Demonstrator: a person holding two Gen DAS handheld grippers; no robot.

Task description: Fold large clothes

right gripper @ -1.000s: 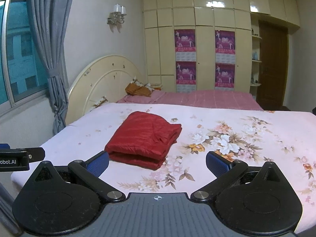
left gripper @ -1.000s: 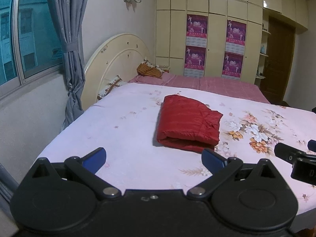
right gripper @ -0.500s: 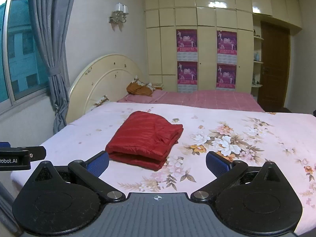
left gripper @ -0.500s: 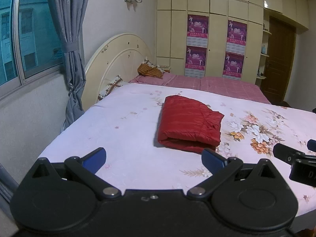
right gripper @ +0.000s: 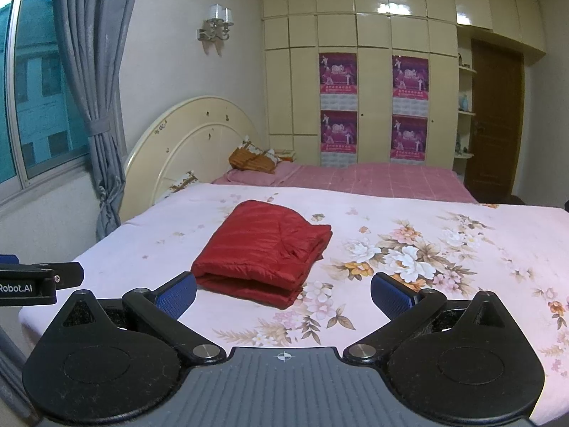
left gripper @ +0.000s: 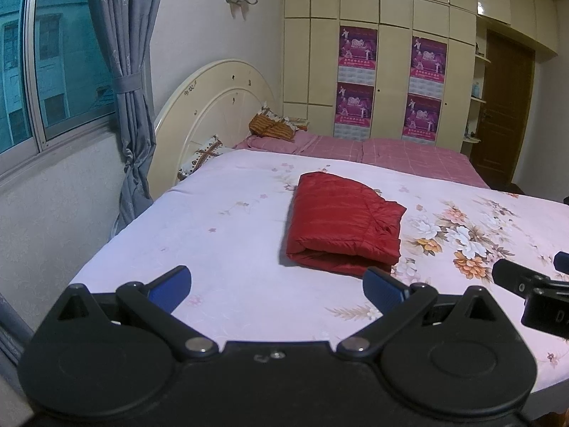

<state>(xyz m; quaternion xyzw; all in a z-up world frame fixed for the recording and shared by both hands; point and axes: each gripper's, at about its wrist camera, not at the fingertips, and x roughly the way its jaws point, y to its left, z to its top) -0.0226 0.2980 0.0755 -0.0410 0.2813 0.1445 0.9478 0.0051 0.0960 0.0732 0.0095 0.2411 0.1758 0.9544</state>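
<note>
Two grippers fill the bottom of their own frames, the left gripper (left gripper: 275,284) and the right gripper (right gripper: 282,293), each with its blue-padded fingers (left gripper: 170,284) spread wide and holding nothing. At the right edge of the left wrist view only a black part of the other tool shows, cut off by the frame; at the left edge of the right wrist view a black bar reads "Robot.AI", its first letters lost. In the centre of both frames a red jacket (left gripper: 343,222) lies folded into a thick rectangle on the bed (left gripper: 231,220), apart from both grippers; what its underside looks like cannot be seen. Pale pink floral bedding covers the bed, with a cream headboard (left gripper: 209,110) at upper left, a grey curtain (left gripper: 124,89), a window (left gripper: 53,53), and cream wardrobes (right gripper: 373,71) carrying purple posters whose print is too small to read.
</note>
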